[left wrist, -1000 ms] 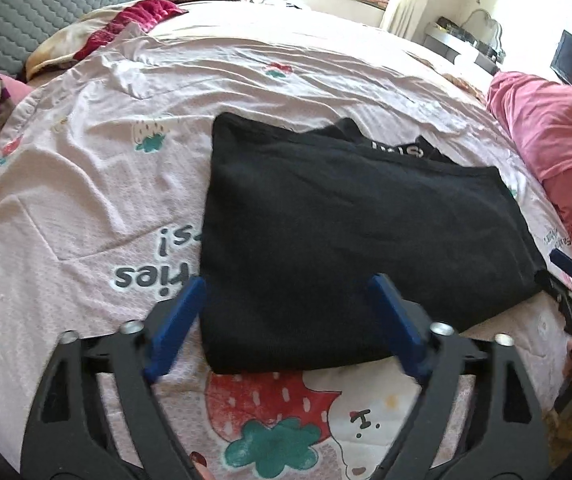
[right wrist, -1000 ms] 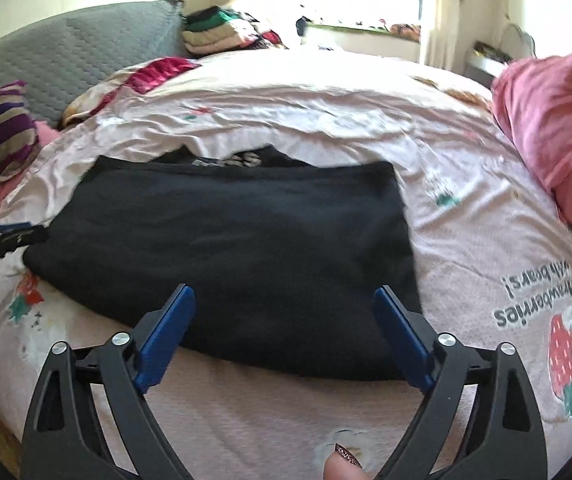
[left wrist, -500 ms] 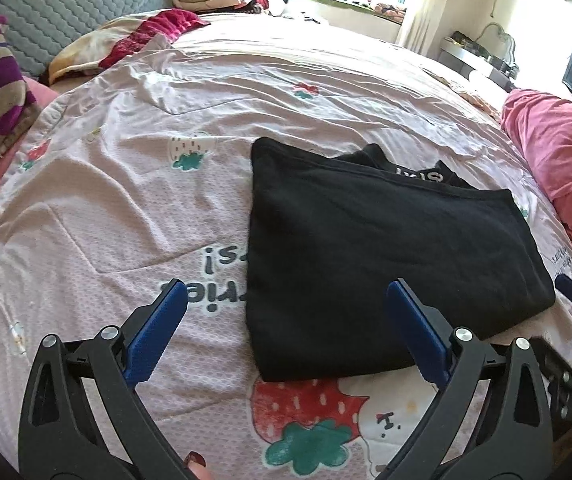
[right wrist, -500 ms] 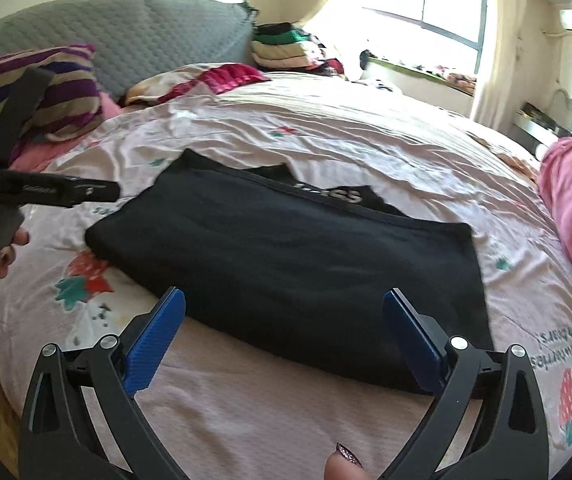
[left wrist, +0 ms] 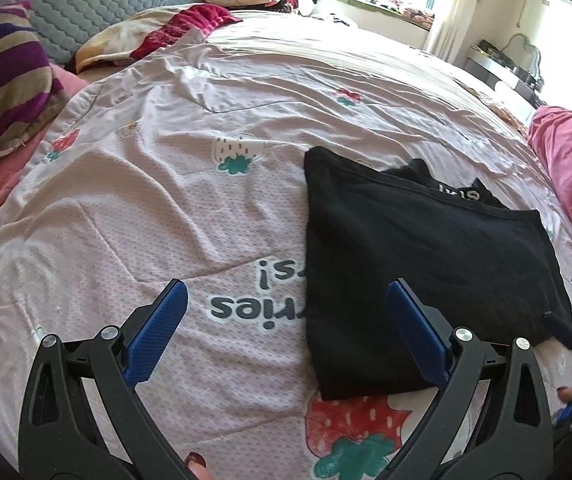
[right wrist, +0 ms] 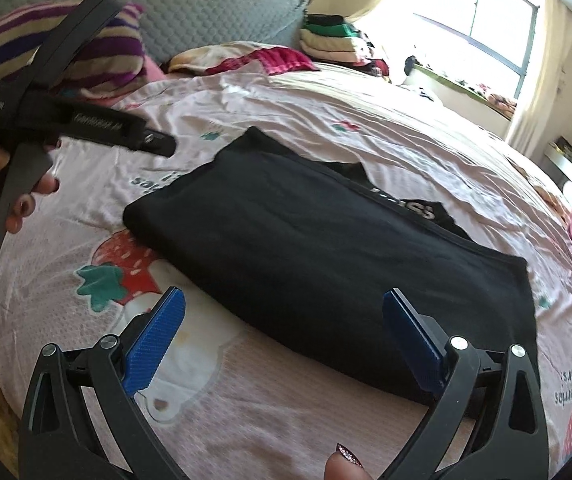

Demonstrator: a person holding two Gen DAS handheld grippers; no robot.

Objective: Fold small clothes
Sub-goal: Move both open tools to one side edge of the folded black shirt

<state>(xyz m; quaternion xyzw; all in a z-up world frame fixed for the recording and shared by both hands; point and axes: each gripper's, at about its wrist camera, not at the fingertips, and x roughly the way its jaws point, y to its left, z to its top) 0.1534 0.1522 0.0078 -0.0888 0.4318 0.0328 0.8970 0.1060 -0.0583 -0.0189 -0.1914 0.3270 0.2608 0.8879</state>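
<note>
Both tools have drawn back from the garment since the earlier frames. Left tool (left wrist: 283,330), fingers spread wide, hovers over the pink strawberry-print bedspread (left wrist: 145,208), holding nothing. Right tool (right wrist: 283,338), likewise spread and empty, hovers at the near edge of the folded black garment (right wrist: 306,256), which lies flat on the bed. Beyond: striped pillow (left wrist: 1,92), grey headboard (right wrist: 213,12), stacked clothes (right wrist: 330,38).
</note>
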